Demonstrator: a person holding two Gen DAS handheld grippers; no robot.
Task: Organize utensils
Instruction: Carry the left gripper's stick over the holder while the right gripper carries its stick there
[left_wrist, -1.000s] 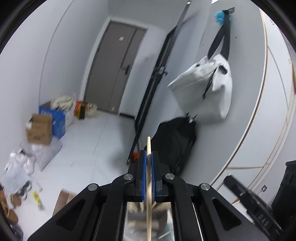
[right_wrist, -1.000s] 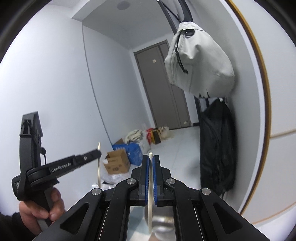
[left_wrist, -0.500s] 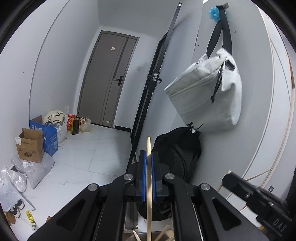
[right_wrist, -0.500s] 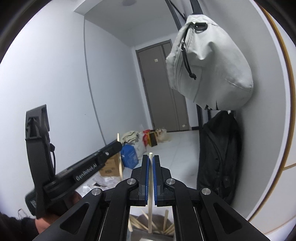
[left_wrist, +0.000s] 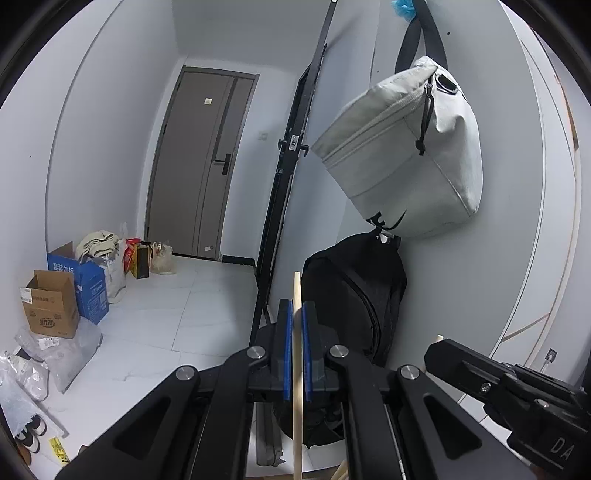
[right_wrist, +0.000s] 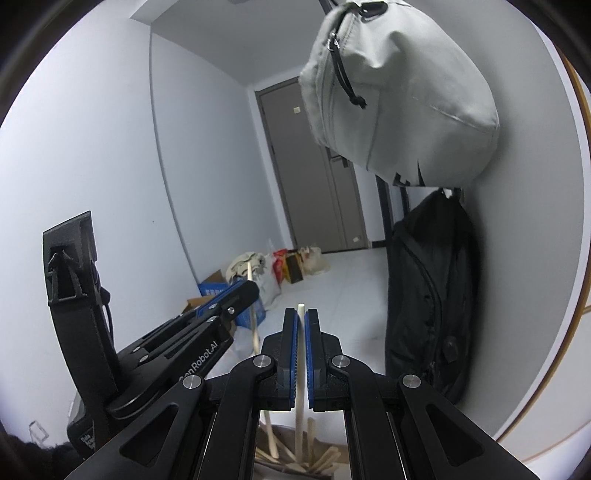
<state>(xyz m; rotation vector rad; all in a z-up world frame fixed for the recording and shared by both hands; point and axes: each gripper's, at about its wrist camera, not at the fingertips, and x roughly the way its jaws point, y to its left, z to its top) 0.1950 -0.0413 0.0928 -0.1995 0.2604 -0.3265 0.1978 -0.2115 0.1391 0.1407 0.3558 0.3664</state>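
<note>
Both views have dipped since a second ago, so the pile of loose sticks (right_wrist: 295, 459) now shows below the fingers. The left gripper (left_wrist: 297, 314) is clamped on an upright wooden stick (left_wrist: 297, 369); the right gripper (right_wrist: 301, 321) pinches a paler stick (right_wrist: 300, 369) just above that pile. What holds the pile is cut off. Beyond hang a black backpack (left_wrist: 354, 295) and grey bag (left_wrist: 406, 155), boxes (left_wrist: 51, 306) farther off.

left tool (left_wrist: 297, 350) clamps an upright wooden stick (left_wrist: 297, 369) before a black backpack (left_wrist: 354, 295).
</note>
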